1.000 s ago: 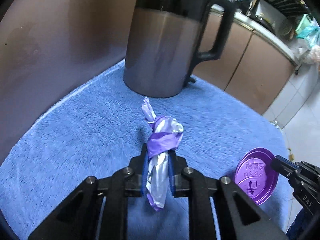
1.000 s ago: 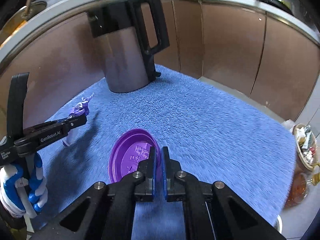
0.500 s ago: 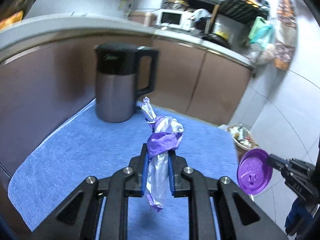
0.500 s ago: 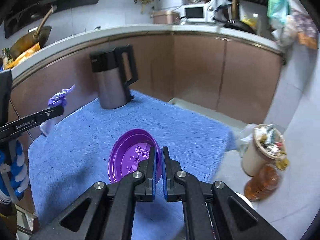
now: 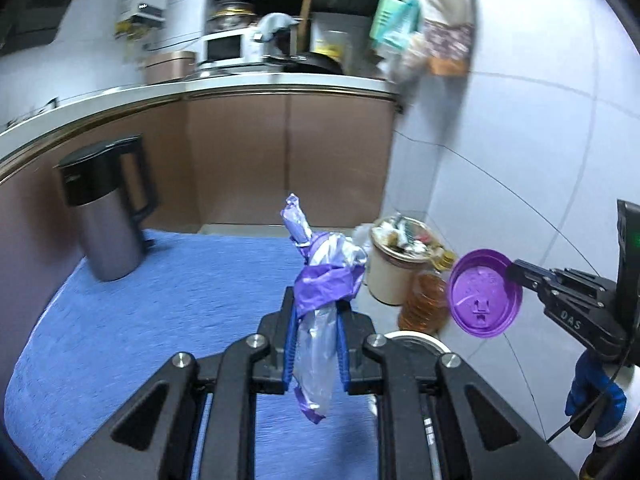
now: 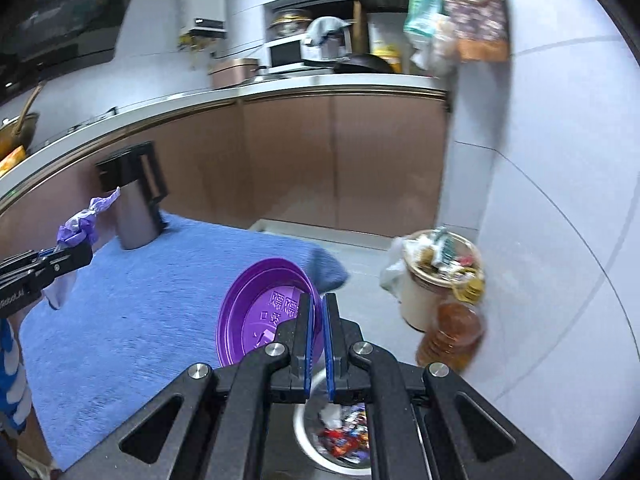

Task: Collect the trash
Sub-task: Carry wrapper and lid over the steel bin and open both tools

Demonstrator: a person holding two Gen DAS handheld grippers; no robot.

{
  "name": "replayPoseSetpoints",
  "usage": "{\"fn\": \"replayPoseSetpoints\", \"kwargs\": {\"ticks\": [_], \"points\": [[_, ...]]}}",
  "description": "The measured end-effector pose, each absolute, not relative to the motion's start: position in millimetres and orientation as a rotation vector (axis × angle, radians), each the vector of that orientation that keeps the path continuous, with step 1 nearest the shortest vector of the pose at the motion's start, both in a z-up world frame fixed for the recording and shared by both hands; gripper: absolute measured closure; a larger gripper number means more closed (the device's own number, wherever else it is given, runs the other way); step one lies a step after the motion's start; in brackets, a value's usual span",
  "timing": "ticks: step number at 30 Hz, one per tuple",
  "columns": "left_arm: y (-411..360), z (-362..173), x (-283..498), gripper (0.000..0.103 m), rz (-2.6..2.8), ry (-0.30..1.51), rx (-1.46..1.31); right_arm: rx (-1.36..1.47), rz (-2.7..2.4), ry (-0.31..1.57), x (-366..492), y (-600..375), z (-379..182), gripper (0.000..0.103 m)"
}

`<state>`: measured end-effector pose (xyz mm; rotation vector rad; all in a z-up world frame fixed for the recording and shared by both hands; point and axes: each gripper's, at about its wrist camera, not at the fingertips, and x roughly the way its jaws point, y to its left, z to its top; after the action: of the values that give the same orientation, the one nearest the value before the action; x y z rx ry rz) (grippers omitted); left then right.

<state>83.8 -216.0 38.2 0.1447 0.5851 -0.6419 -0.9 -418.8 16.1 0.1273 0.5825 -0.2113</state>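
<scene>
My left gripper [image 5: 316, 312] is shut on a crumpled purple and silver wrapper [image 5: 324, 280] and holds it in the air above the blue towel [image 5: 140, 320]. It also shows in the right wrist view [image 6: 80, 228]. My right gripper [image 6: 316, 312] is shut on the rim of a purple plastic cup lid [image 6: 264, 312], also seen in the left wrist view [image 5: 484, 294]. A white trash bin [image 6: 340, 432] with wrappers inside sits on the floor just below my right gripper; its rim shows in the left wrist view [image 5: 416, 338].
A steel kettle with a black handle [image 5: 104, 216] stands at the towel's far left. On the floor by the wall are a full cream bucket of rubbish [image 6: 436, 276] and an amber oil bottle [image 6: 452, 332]. Brown cabinets [image 6: 340, 160] run behind.
Both grippers have lifted off the towel and swung right with their loads. The kettle has receded; the floor, the rubbish bucket and the white bin have come into view.
</scene>
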Motion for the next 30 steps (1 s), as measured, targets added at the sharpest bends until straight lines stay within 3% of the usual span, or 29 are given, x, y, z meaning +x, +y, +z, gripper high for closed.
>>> {"fn": "replayPoseSetpoints", "kwargs": {"ticks": [8, 30], "points": [[-288.0, 9.5, 66.4, 0.087, -0.702, 0.584, 0.287, 0.128, -0.334, 0.616, -22.9, -454.9, -18.7, 0.098], [-419.9, -124.0, 108.9, 0.087, -0.78, 0.834, 0.52, 0.264, -0.449, 0.853, 11.2, -533.8, -157.7, 0.098]]}}
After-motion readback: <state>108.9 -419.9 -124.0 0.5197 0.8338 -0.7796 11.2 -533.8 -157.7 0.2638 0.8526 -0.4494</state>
